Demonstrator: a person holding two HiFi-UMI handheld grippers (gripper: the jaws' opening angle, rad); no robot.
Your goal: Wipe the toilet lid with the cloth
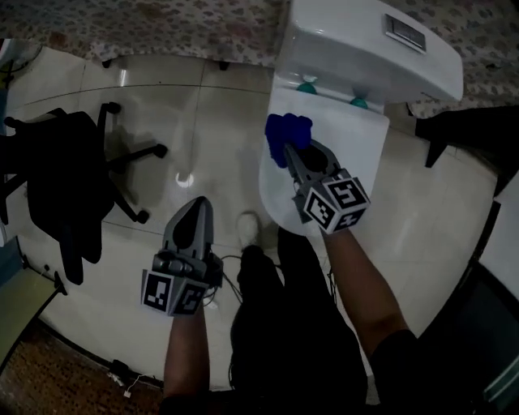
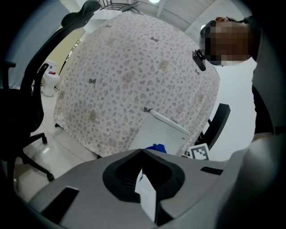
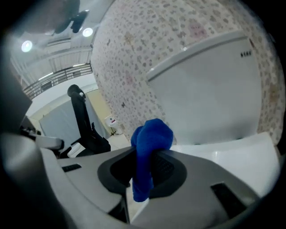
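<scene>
Right claw (image 1: 290, 152) is clamped on a bunched blue cloth (image 1: 285, 131); the right gripper view confirms the cloth (image 3: 149, 143) is pinched between both jaws, with a wad bulging above the claw (image 3: 145, 156) and a short end hanging below. From the head view, the cloth sits over the rear left part of the closed white toilet lid (image 1: 353, 142), near the hinges and just in front of the tank (image 1: 365, 49). Contact between cloth and lid cannot be confirmed from any view. The lid (image 3: 241, 156) shows as a bare white surface to the right of the claw, with the tank (image 3: 210, 98) standing behind it. Left claw (image 1: 197, 207) is held low over the tiled floor (image 1: 186, 121), well apart from the toilet. In the left gripper view its jaws meet at the tips, and the claw (image 2: 142, 154) carries nothing. A black office chair (image 1: 65, 170) stands on the floor to the left. A patterned curtain (image 1: 162, 24) runs behind the toilet.
</scene>
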